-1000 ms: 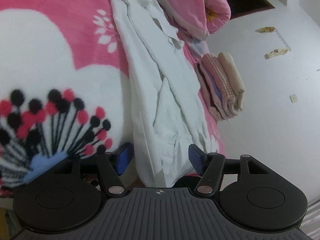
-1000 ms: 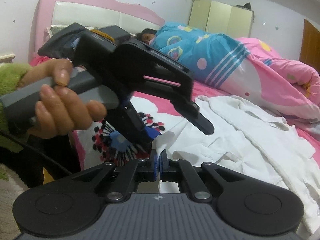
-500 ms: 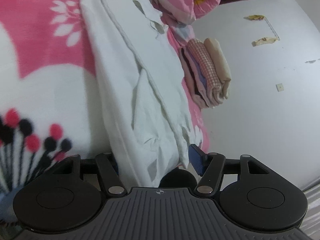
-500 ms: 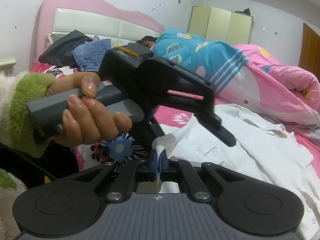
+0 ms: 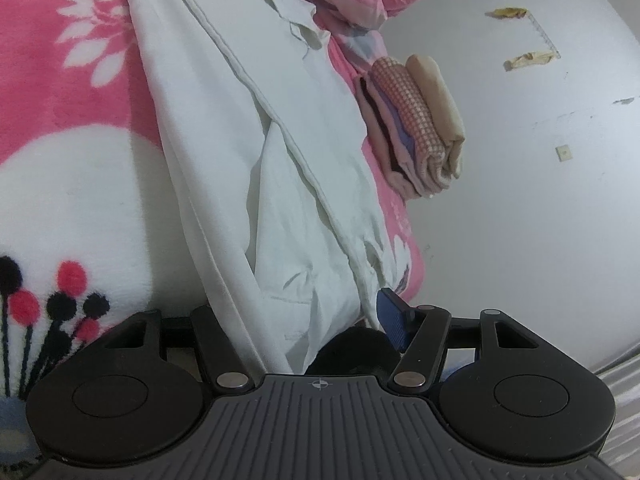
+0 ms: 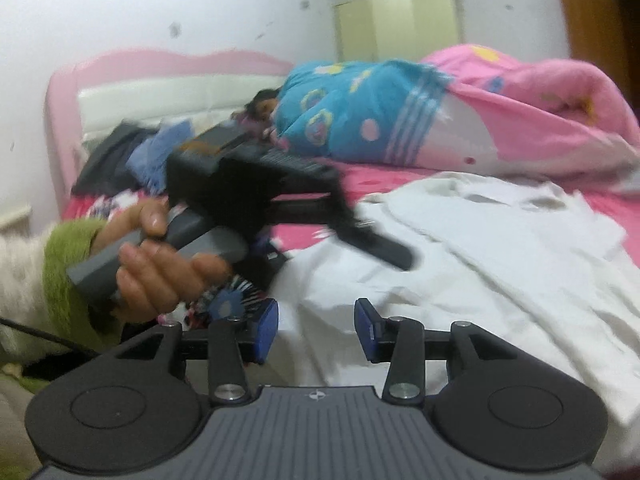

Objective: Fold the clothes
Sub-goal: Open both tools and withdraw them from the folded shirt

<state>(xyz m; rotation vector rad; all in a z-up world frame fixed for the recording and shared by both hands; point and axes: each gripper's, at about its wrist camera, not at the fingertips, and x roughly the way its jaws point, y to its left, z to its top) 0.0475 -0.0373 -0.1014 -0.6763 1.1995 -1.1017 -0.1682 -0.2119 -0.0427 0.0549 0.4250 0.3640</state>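
Observation:
A white garment (image 5: 304, 152) lies lengthwise on the pink flowered blanket (image 5: 60, 100), folded into a long strip. My left gripper (image 5: 296, 312) sits at its near hem with jaws apart. The cloth runs between them and covers the left finger; the right blue pad (image 5: 390, 314) is bare and not pressing. In the right wrist view the same garment (image 6: 460, 280) spreads across the bed. My right gripper (image 6: 316, 328) is opening, its blue pads apart above the cloth with nothing pinched. A hand (image 6: 160, 268) in a green sleeve holds the left gripper's handle, blurred.
A stack of folded clothes (image 5: 416, 120) rests at the bed's right edge, beside the pale floor (image 5: 520, 220). A person sleeps under blue and pink quilts (image 6: 400, 112) at the far side. Dark clothes (image 6: 120, 152) lie by the pink headboard (image 6: 160, 76).
My right gripper was shut on a corner of the white cloth; it has let go and its jaws stand apart. The left gripper slid over the garment's hem, which now covers its left finger.

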